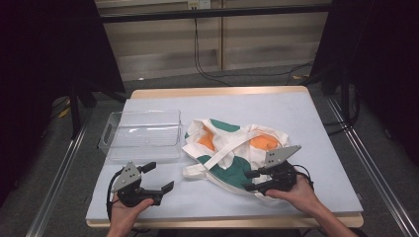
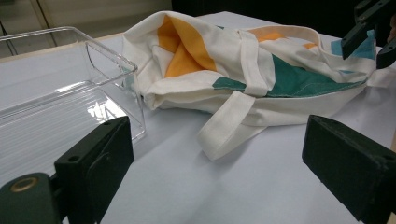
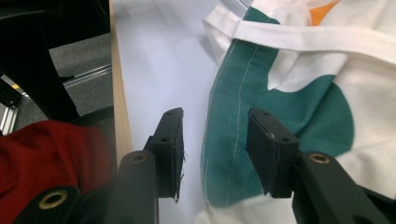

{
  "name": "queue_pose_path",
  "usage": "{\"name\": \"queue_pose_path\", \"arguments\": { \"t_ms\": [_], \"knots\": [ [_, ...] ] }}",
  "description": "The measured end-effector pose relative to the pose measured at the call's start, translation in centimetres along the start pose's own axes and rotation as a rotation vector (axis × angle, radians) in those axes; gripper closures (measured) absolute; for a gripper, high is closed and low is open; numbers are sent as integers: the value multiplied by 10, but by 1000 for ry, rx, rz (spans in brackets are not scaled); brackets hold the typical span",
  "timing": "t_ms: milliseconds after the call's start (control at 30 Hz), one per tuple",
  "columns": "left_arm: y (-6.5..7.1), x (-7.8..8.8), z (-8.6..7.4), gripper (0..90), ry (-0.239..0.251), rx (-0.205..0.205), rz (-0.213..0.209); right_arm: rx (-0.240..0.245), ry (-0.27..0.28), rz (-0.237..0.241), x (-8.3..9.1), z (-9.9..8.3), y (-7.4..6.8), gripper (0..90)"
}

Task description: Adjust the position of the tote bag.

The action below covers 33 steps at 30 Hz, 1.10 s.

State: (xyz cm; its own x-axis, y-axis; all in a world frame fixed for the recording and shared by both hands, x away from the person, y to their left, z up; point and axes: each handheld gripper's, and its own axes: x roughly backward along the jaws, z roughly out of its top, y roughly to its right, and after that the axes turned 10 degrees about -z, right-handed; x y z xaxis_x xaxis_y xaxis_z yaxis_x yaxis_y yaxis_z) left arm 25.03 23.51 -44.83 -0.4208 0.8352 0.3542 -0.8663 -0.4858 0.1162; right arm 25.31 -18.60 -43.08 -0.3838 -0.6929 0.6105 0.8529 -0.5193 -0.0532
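No readable text or labels (on any surface)

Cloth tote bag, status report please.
Left gripper open, clear. Right gripper open, astride white, green and orange cloth tote bag's green edge. Clear plastic bin alongside, no obstruction.

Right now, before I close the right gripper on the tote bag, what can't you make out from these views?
- Whether anything is inside the tote bag: its own folded cloth hides it in all views.
- The bag's near edge, high view: the right gripper covers it.
- Whether the right gripper's pads touch the green hem or stand just above it: right gripper view leaves it unclear.
- The clear bin: cut off by the left edge of the left gripper view.
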Motion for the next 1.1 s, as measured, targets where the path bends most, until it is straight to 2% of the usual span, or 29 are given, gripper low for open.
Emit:
{"name": "queue_pose_path", "arguments": {
  "t_ms": [200, 467, 533, 567, 633, 800, 833, 900, 967, 1100],
  "knots": [
    [0, 0, 0, 76, -5, 6, 9, 38, -47, 25, -12, 11, -7, 573],
    [-1, -1, 0, 76, -13, 4, 12, 45, -89, 23, -26, 22, -1, 578],
    [-1, -1, 0, 76, -8, 5, 6, 54, -102, 24, -29, 25, 0, 596],
    [-1, -1, -1, 76, -10, 11, 11, 61, -123, 37, -33, 28, 2, 642],
    [-1, -1, -1, 76, -7, 11, 7, 56, -131, 40, -35, 29, 3, 650],
    [-2, -1, -1, 76, -11, 4, 7, 69, -152, 40, -44, 36, 7, 652],
    [-2, 0, -1, 76, -8, 15, 0, 78, -171, 42, -48, 38, 7, 652],
    [-3, -1, -1, 75, 5, 21, -16, 83, -175, 38, -49, 39, 7, 652],
    [-3, 1, -1, 76, 0, 20, 1, 102, -200, 35, -55, 41, 7, 651],
    [-3, 0, -2, 76, 6, 25, -4, 109, -225, 41, -61, 41, 6, 627]
  ]
}}
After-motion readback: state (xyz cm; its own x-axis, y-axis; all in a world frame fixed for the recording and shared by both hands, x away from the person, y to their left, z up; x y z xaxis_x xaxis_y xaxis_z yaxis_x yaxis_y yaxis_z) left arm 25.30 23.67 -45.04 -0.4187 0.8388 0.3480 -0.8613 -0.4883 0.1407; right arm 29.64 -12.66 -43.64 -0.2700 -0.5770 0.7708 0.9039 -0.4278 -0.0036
